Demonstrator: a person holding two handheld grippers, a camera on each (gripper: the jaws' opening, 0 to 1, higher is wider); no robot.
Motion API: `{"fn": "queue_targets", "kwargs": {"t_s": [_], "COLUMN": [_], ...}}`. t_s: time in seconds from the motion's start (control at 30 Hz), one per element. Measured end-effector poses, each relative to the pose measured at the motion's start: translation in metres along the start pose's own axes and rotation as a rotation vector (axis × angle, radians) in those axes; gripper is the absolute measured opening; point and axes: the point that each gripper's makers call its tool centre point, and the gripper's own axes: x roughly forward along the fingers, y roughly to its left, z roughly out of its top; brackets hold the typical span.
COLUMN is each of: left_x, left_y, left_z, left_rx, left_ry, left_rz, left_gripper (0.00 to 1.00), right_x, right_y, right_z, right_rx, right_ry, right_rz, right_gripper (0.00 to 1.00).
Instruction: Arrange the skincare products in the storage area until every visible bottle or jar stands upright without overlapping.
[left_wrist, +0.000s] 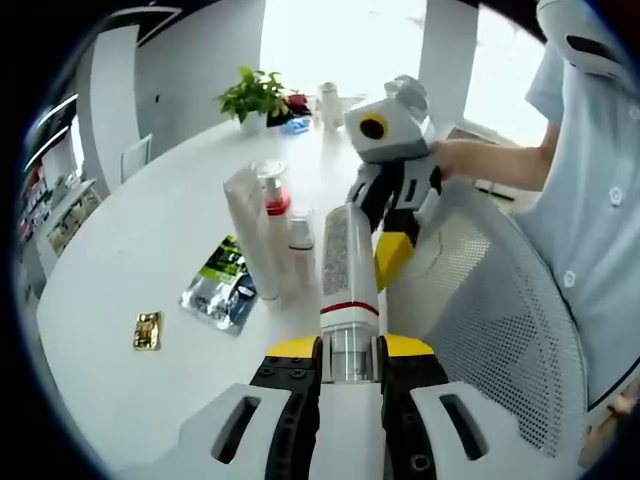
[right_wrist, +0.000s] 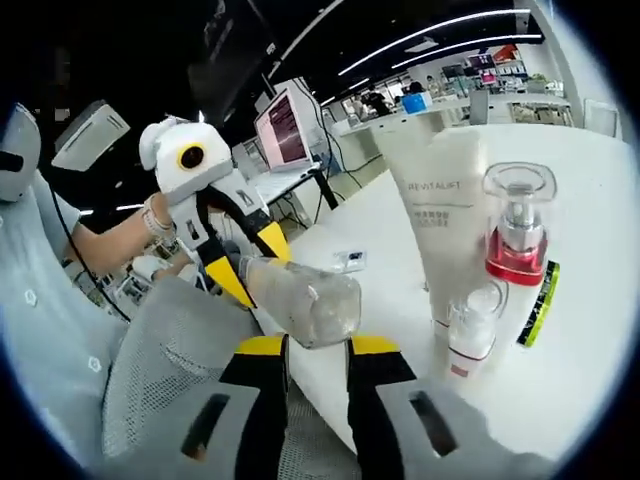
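Gold packet (left_wrist: 147, 330) and green sachet (left_wrist: 221, 283) lying flat on table (left_wrist: 120, 260). White tube (left_wrist: 251, 232), pump bottle (left_wrist: 272, 192), small bottle (left_wrist: 300, 232) already upright, grouped. Clear-capped bottle (left_wrist: 347, 290) clenched in left gripper (left_wrist: 351, 352), held off table, unplaced. Right gripper (right_wrist: 316, 346): closure cannot be told.

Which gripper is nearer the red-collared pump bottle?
Hard to call, likely the right. The right gripper sits just beside the pump bottle; the left gripper, clamped on a white tube, is also close.
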Motion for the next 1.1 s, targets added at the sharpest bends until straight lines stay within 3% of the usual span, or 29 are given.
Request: {"fn": "queue_targets", "kwargs": {"t_s": [0.07, 0.13, 0.2, 0.3, 0.4, 0.5, 0.63, 0.87, 1.03, 1.1], "left_x": [-0.001, -0.002, -0.003, -0.001, 0.000, 0.004, 0.003, 0.005, 0.004, 0.004], "left_y": [0.001, 0.003, 0.009, 0.010, 0.017, 0.018, 0.023, 0.022, 0.022, 0.021], "left_z": [-0.001, -0.003, -0.013, -0.019, -0.035, -0.042, -0.053, -0.057, -0.057, -0.058], "left_rx": [-0.010, -0.015, -0.004, -0.014, 0.006, 0.000, 0.027, 0.039, 0.040, 0.044], "left_ry": [-0.004, 0.000, 0.056, 0.090, 0.186, 0.220, 0.289, 0.335, 0.350, 0.364], "left_rz": [0.001, 0.008, 0.035, 0.036, 0.063, 0.061, 0.073, 0.054, 0.048, 0.045], "left_gripper": [0.18, 0.18, 0.18, 0.18, 0.18, 0.18, 0.18, 0.18, 0.18, 0.18], "right_x": [0.002, 0.001, -0.003, -0.009, -0.011, -0.010, 0.003, 0.037, 0.061, 0.066], "right_y": [0.000, -0.003, -0.008, -0.013, -0.010, -0.010, 0.002, 0.016, 0.014, 0.016], "right_z": [-0.005, -0.003, -0.003, 0.001, 0.008, 0.011, 0.016, 0.020, 0.002, 0.001], "right_rx": [-0.021, -0.028, -0.050, -0.076, -0.111, -0.186, -0.276, -0.522, -0.772, -0.824], "right_ry": [0.039, 0.027, 0.033, 0.020, -0.007, 0.009, 0.025, 0.095, 0.247, 0.262], "right_rz": [-0.008, -0.033, -0.059, -0.093, -0.104, -0.128, -0.096, -0.048, -0.047, -0.034], "right_gripper": [0.23, 0.24, 0.24, 0.24, 0.24, 0.25, 0.26, 0.28, 0.30, 0.29]}}
